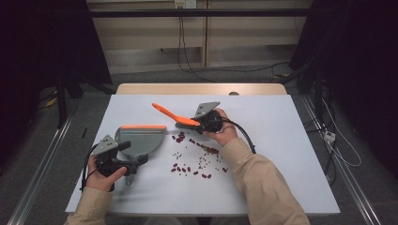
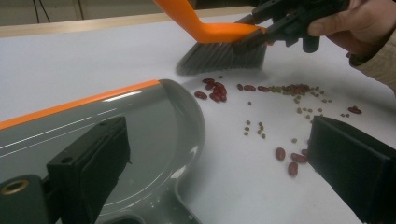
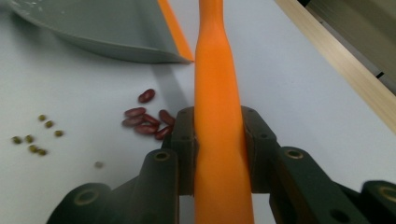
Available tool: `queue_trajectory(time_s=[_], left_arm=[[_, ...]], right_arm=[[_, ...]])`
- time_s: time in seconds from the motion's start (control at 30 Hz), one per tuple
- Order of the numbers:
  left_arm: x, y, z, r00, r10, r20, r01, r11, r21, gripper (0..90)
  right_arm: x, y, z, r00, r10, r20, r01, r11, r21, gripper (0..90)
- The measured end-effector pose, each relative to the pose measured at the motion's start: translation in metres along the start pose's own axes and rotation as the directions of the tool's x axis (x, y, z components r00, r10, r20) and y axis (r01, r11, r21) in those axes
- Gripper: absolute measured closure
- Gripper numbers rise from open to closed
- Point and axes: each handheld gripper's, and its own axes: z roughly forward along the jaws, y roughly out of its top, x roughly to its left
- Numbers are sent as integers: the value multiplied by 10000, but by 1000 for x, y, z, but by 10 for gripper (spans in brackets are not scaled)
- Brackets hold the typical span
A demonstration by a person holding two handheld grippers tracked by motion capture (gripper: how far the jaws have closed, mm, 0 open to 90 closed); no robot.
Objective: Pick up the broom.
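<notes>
High view shows the right gripper (image 1: 202, 123) clamped shut on the orange brush (image 1: 170, 114), bristles resting on the bench (image 1: 281, 140) just behind the red beans (image 1: 180, 138). The left gripper (image 1: 123, 159) seems closed on the grey dustpan (image 1: 141, 139) handle, though I cannot tell for sure; its jaws stand apart in the left gripper view. The dustpan lies flat, left of the spill. A fast stroke could scatter the small green beans (image 2: 254, 128) past the pan's rim, and a loose hold would let the pan slide away.
</notes>
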Motion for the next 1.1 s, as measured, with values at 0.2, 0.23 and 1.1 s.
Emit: queue_trajectory(time_s=[0.2, 0.23, 1.1], left_arm=[[0, 0, 1, 10000, -14, 24, 14, 10000, -31, 58], [0, 0, 1, 10000, -4, 26, 4, 10000, -32, 58], [1, 0, 4, 10000, 0, 43, -1, 10000, 49, 58]], right_arm=[[16, -7, -14, 9986, -329, -415, 328, 9995, -21, 707], [19, -8, -16, 9980, -372, -506, 372, 9993, -7, 706], [16, 6, -24, 9987, -217, -465, 191, 9983, -558, 710]])
